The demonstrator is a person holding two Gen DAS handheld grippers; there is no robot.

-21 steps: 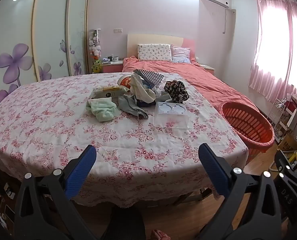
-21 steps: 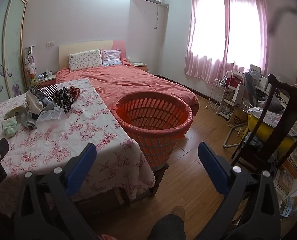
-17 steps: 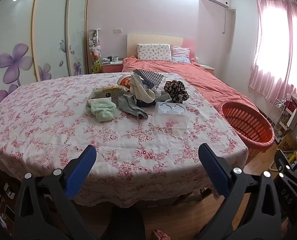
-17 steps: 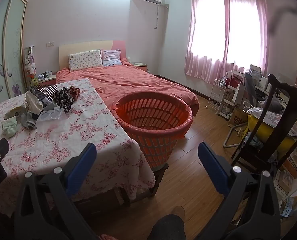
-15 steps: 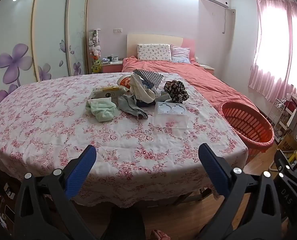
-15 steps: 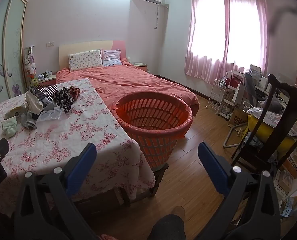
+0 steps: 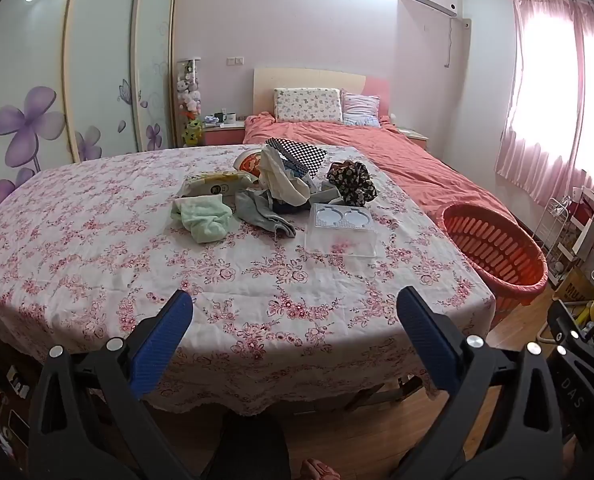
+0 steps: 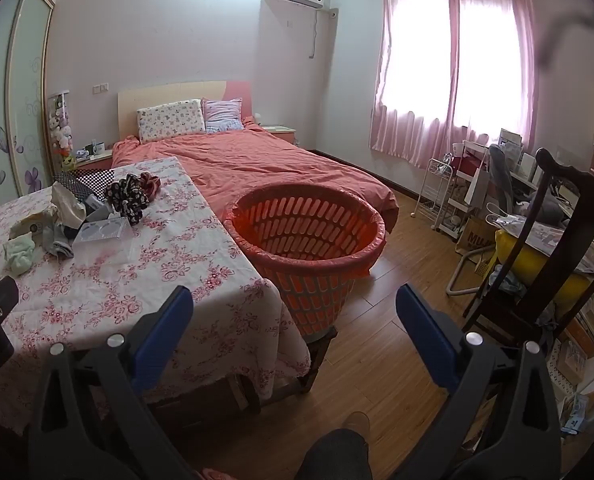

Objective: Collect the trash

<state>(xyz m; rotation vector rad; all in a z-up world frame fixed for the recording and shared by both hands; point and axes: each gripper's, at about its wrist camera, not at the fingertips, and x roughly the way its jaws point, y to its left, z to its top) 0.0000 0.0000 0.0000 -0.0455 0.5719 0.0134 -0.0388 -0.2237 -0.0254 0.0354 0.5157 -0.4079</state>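
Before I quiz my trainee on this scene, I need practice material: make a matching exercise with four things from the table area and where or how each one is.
Things:
1. clear plastic tray
2. mint green cloth
3. orange basket
4. left gripper

Places or states:
A. open, holding nothing
B. beside the table, at its right edge
C. left end of the pile
D. on the tablecloth, in front of the dark floral fabric

Pairs: 1-D, 2-C, 3-B, 4-A

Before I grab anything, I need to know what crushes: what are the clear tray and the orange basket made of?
Clear tray: thin, glossy transparent plastic, apparently; the tablecloth pattern shows through and round pockets are moulded in. Orange basket: rigid moulded plastic, seemingly matte, with slotted walls.
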